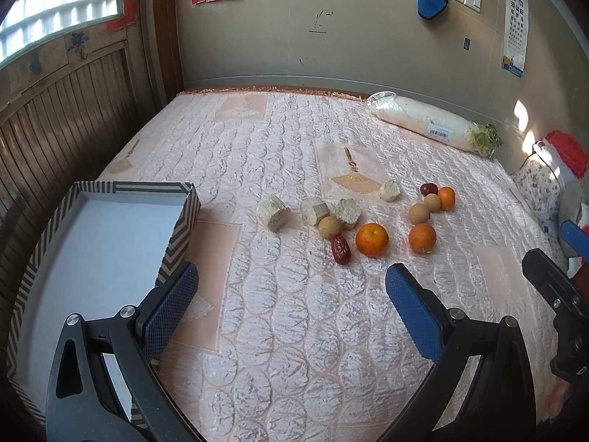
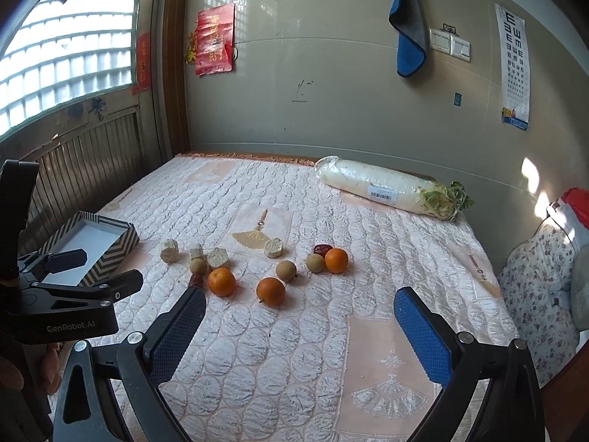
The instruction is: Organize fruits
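Both blue-padded grippers, left [image 1: 291, 294] and right [image 2: 300, 316], spread wide, empty. Beyond: three round oranges [image 1: 371, 239], three tan longans [image 1: 419, 214], two red dates [image 1: 341, 249], four pale cut chunks [image 1: 273, 212]; one striped cardboard box [image 1: 176, 232].

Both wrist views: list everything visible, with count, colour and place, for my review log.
oranges: 3, orange, mid-bed among the fruit
longans: 3, tan, round, beside the oranges
red dates: 2, dark red, one near, one far
sugarcane pieces: 4, pale, cut chunks, left of the fruit
box: 1, striped walls, white inside, empty, left bed edge
wrapped radish: 1, white, far by wall
bedspread: 1, pink quilted
towel: 1, blue-grey, hanging on wall
eye chart: 1, right wall
left gripper: open, empty
right gripper: open, empty
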